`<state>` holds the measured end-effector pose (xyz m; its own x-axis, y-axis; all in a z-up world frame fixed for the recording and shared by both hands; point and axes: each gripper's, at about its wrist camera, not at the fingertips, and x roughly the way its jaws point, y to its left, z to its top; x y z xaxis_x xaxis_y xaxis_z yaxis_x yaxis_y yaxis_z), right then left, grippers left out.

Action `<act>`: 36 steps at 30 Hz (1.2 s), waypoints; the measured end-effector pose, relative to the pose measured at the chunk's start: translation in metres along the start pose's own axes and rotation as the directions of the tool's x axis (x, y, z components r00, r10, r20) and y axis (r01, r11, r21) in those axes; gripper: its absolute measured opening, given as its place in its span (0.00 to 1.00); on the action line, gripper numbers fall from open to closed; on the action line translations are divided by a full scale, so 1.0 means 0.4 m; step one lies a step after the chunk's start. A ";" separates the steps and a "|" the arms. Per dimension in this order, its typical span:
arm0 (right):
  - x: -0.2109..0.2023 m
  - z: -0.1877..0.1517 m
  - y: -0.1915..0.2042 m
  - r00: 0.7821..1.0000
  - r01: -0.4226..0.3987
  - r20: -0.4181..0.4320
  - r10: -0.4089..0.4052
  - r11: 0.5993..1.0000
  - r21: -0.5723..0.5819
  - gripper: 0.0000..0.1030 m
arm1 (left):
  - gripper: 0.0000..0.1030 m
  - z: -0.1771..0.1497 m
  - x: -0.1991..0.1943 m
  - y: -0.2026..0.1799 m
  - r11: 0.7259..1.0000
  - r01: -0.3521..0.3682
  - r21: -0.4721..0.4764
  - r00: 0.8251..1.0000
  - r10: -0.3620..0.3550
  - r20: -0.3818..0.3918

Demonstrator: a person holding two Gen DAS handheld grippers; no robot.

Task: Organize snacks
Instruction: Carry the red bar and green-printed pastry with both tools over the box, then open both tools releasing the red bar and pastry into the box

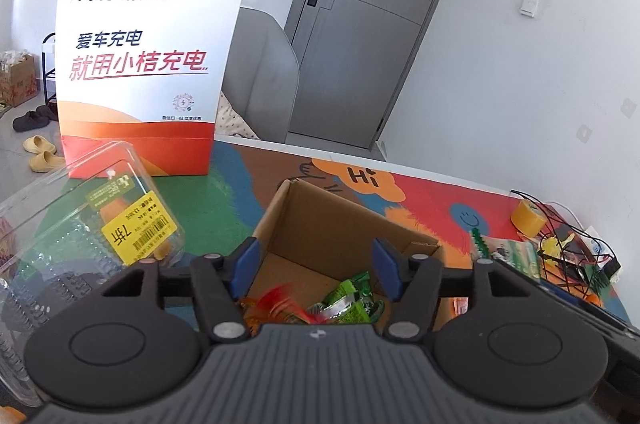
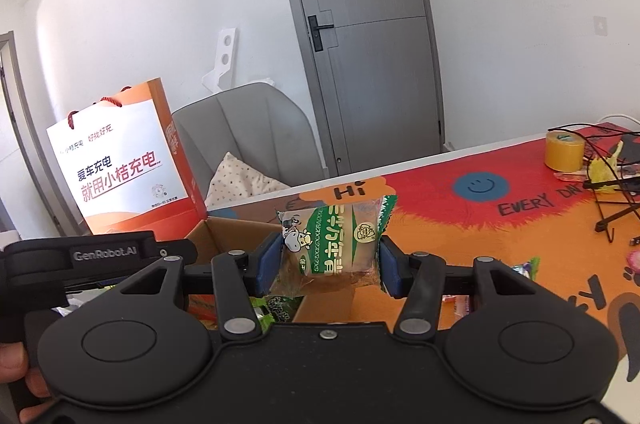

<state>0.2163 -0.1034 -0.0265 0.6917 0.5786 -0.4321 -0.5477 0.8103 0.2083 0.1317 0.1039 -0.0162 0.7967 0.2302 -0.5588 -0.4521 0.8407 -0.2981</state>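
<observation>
An open cardboard box (image 1: 344, 220) stands on the colourful table mat. Green and red snack packets (image 1: 344, 304) lie in its bottom. My left gripper (image 1: 316, 266) hovers over the box, open, with nothing between its blue pads (image 1: 246, 264); a blurred red packet (image 1: 276, 298) shows just below them. My right gripper (image 2: 328, 260) is shut on a green-and-white wrapped cake (image 2: 332, 244), held upright above the box's right edge (image 2: 224, 228). The left gripper's black body (image 2: 100, 256) shows at the left of the right wrist view.
An orange-and-white paper bag (image 1: 148, 64) stands behind the box. A clear plastic clamshell (image 1: 80, 232) with a yellow label sits left of it. A yellow tape roll (image 2: 564, 150), black wires (image 2: 612, 192) and loose candies (image 2: 524, 270) lie to the right. A grey chair (image 2: 248, 128) stands beyond the table.
</observation>
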 end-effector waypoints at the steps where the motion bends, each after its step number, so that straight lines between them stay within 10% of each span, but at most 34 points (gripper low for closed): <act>1: 0.005 0.001 0.005 1.000 -0.003 -0.003 0.003 1.000 0.000 0.50 | 0.60 0.000 -0.006 0.005 1.000 -0.001 -0.001 1.000 0.001 0.002; 23: 0.113 0.018 0.158 0.985 -0.162 -0.069 0.159 0.986 -0.039 0.56 | 0.71 0.012 -0.064 0.152 0.991 -0.105 -0.079 0.994 0.108 0.028; 36: 0.047 -0.006 0.073 0.993 -0.091 -0.076 0.091 0.996 0.002 0.61 | 0.77 -0.016 -0.048 0.100 0.995 -0.090 -0.051 0.996 0.091 0.011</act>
<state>0.2122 -0.0691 -0.0307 0.6012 0.6415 -0.4765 -0.6076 0.7543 0.2489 0.0959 0.1298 -0.0224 0.7566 0.3113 -0.5750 -0.5422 0.7902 -0.2857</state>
